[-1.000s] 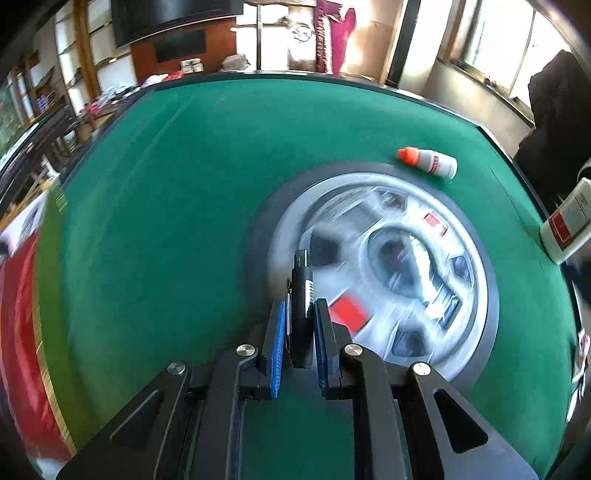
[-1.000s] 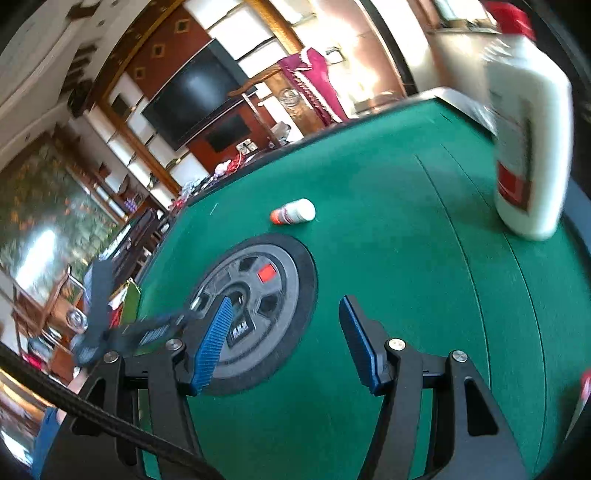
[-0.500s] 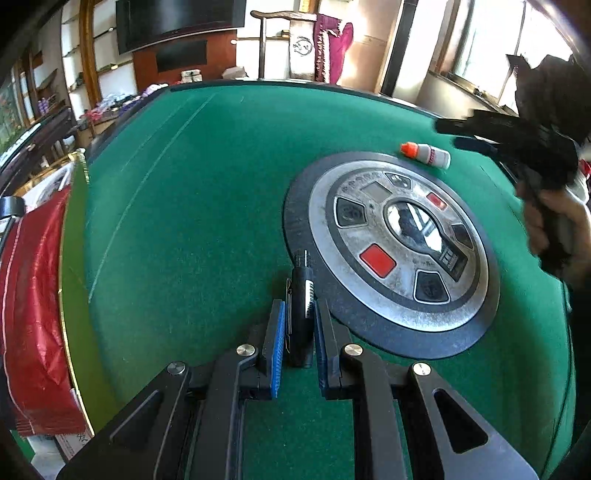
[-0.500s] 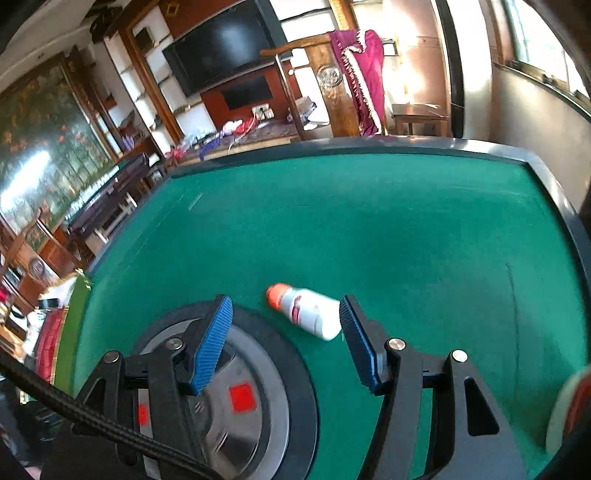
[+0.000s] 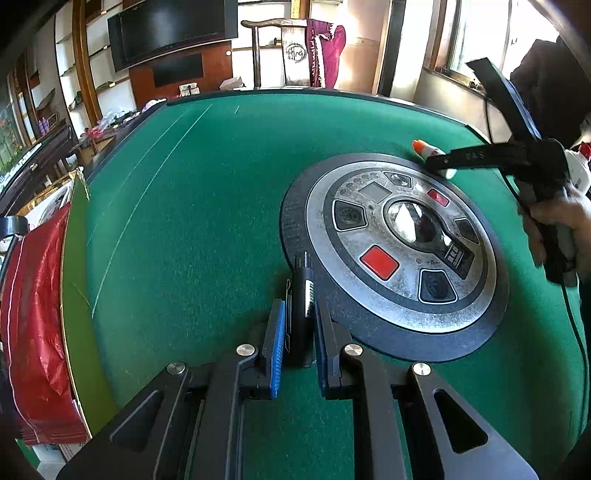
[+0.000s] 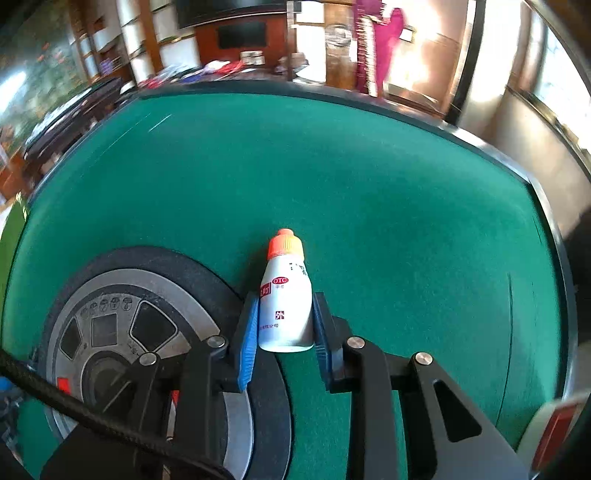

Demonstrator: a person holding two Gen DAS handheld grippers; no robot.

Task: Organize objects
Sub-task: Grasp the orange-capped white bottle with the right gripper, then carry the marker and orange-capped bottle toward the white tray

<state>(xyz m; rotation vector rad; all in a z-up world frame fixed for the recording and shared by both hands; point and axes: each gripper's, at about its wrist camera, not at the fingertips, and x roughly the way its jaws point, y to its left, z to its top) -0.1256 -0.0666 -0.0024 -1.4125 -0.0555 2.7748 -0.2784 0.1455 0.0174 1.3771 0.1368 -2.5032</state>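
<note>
The round control panel (image 5: 399, 254) set into the middle of the desk (image 5: 192, 206) serves as the landmark here. The left tool (image 5: 298, 343) is clenched on a black pen-like object (image 5: 301, 295), held above the felt at the near edge of the panel, its tip pointing away from the camera. The right tool (image 6: 282, 332) is at the far side of the panel, where a small white bottle with an orange cap (image 6: 284, 299) lies on its side just beside the panel's dark rim. Its jaws are closing, the bottle sits between the blue pads, and the pads look to be touching its sides. In the left wrist view a person's hand (image 5: 561, 225) grips that tool's handle.

As a judgement, the organizing is at an early or middle stage: two items are in hand or nearly so, but no container or gathering spot shows, so where they belong cannot be told. A larger white bottle with a red label (image 6: 554, 428) shows at the desk's edge, well apart from the panel, and appears not yet dealt with.

The desk is covered in green felt with a dark raised border. Beyond the panel's far side the room holds a wall-mounted television (image 5: 170, 33), wooden shelving, a wooden chair (image 5: 280, 51) draped with magenta cloth, and bright windows. A red plastic bag (image 5: 37, 325) hangs off the desk's side, far from the panel.
</note>
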